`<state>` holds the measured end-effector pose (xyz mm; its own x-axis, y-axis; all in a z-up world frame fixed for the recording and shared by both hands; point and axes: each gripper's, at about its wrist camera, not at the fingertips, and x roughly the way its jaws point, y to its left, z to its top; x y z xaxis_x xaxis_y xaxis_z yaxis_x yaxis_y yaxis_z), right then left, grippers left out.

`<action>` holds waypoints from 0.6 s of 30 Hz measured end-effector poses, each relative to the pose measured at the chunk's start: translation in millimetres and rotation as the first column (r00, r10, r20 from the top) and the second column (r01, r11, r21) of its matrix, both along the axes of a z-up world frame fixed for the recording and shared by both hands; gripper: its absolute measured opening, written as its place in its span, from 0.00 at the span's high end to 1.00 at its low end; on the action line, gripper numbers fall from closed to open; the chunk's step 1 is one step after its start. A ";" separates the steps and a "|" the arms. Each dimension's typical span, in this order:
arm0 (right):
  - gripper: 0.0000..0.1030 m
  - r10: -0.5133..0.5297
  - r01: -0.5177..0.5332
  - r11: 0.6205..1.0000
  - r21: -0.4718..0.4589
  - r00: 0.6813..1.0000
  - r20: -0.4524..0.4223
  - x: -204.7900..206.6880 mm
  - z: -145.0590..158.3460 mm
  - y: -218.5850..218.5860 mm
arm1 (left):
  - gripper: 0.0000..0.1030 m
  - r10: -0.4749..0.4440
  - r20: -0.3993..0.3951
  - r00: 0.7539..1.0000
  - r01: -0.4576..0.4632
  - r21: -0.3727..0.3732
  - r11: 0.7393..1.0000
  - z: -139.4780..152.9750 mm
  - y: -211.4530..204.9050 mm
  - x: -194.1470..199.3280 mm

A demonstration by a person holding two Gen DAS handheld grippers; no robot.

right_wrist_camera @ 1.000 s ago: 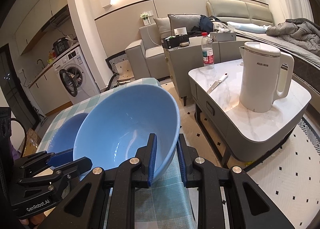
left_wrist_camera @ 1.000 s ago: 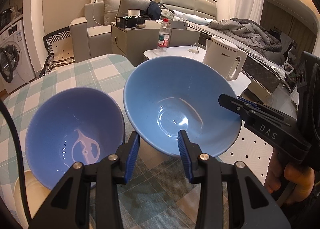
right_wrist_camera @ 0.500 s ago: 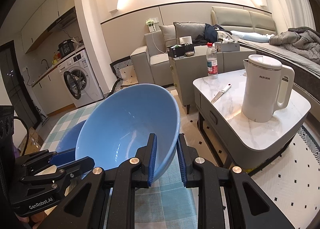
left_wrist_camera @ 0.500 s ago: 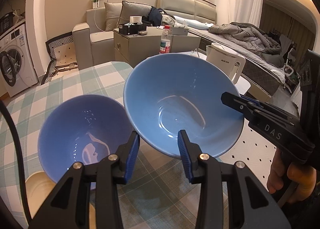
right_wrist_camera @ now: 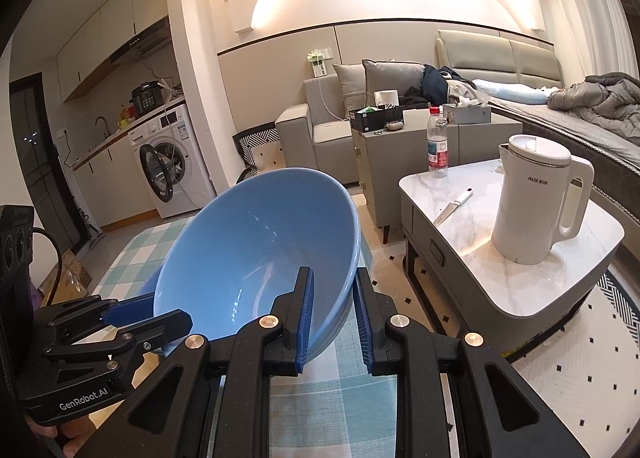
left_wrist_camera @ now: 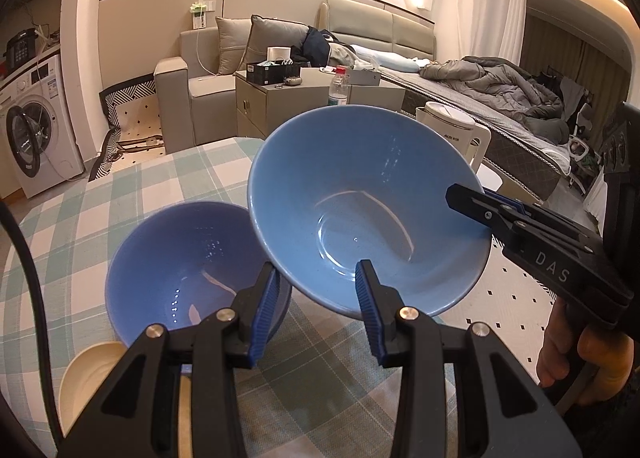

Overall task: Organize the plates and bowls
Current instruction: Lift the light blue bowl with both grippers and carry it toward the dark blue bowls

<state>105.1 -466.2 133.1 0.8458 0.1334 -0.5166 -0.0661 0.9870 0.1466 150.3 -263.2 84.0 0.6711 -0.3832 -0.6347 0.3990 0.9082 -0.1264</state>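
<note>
My right gripper [right_wrist_camera: 332, 318] is shut on the rim of a large light blue bowl [right_wrist_camera: 260, 258] and holds it tilted above the checked tablecloth [right_wrist_camera: 132, 254]. In the left wrist view the same bowl [left_wrist_camera: 360, 214] hangs in the air with the right gripper [left_wrist_camera: 480, 202] clamped on its right rim. A smaller darker blue bowl [left_wrist_camera: 188, 270] sits on the table to its lower left. My left gripper [left_wrist_camera: 316, 298] is open and empty, with its fingers just in front of both bowls. A cream plate [left_wrist_camera: 88, 378] lies at the lower left.
The table edge drops to a tiled floor [left_wrist_camera: 500, 310] on the right. A marble side table [right_wrist_camera: 520, 242] holds a white kettle [right_wrist_camera: 536, 198], a knife [right_wrist_camera: 452, 206] and a water bottle [right_wrist_camera: 437, 146]. A sofa, bed and washing machine [right_wrist_camera: 168, 166] stand beyond.
The right gripper has lifted the large bowl higher and both views have risen. The smaller bowl now sits lower and closer to the left gripper's left finger.
</note>
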 end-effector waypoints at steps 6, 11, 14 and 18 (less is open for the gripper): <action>0.80 0.017 -0.017 1.000 -0.009 1.000 0.014 -3.3 4.7 10.4 | 0.63 0.017 0.016 1.000 -0.017 -0.007 1.000 4.7 8.1 -5.3; 0.80 0.033 -0.033 0.999 -0.012 0.999 0.024 -2.6 7.1 15.3 | 0.63 0.028 0.029 0.999 -0.028 -0.009 1.000 7.8 15.5 -9.4; 0.80 0.041 -0.041 0.999 -0.015 0.999 0.029 -3.1 8.4 20.8 | 0.63 0.036 0.035 0.999 -0.036 -0.008 0.999 9.0 20.3 -10.6; 0.80 0.055 -0.054 0.998 -0.017 0.998 0.034 -1.9 10.0 27.0 | 0.63 0.048 0.043 0.998 -0.047 -0.013 0.999 9.6 27.9 -13.8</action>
